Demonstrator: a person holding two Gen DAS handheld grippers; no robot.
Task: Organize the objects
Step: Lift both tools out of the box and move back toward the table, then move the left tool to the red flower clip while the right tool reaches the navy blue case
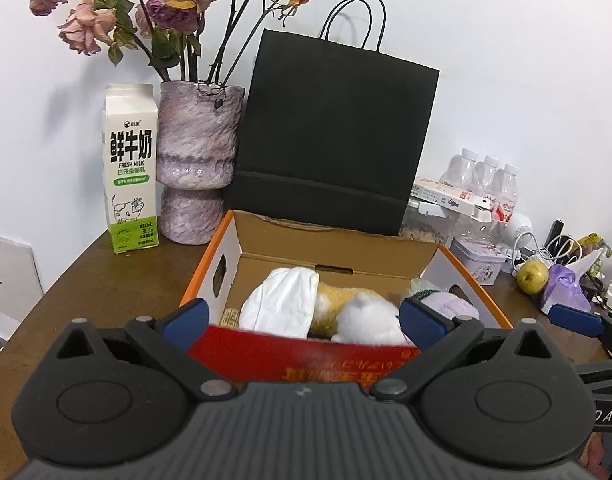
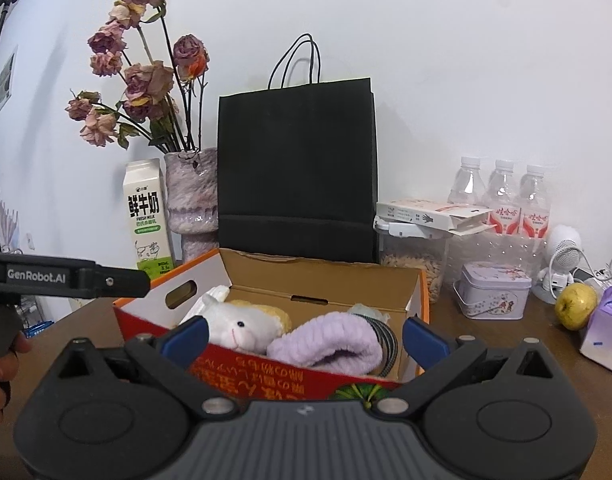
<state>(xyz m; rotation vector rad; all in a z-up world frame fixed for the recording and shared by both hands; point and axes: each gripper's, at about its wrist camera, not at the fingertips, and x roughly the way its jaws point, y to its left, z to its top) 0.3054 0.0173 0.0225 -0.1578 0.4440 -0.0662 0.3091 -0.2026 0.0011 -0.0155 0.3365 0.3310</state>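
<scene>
Gaping left gripper (image 1: 303, 322) and right gripper (image 2: 303, 338) face cardboard box (image 2: 322, 276), seemingly fuzzy plush (image 2: 241, 326) inside.

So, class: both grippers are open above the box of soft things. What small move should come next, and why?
Probably lower the right gripper onto the purple cloth. It lies on top at the near edge of the box, between the open fingers, while the left gripper holds nothing either.

You cannot see the box floor: the plush toy (image 2: 241, 326) and purple cloth (image 2: 330, 350) cover it. The box (image 1: 261, 356) front print is blurred, and the black bag (image 2: 297, 168) hides the wall behind.
</scene>
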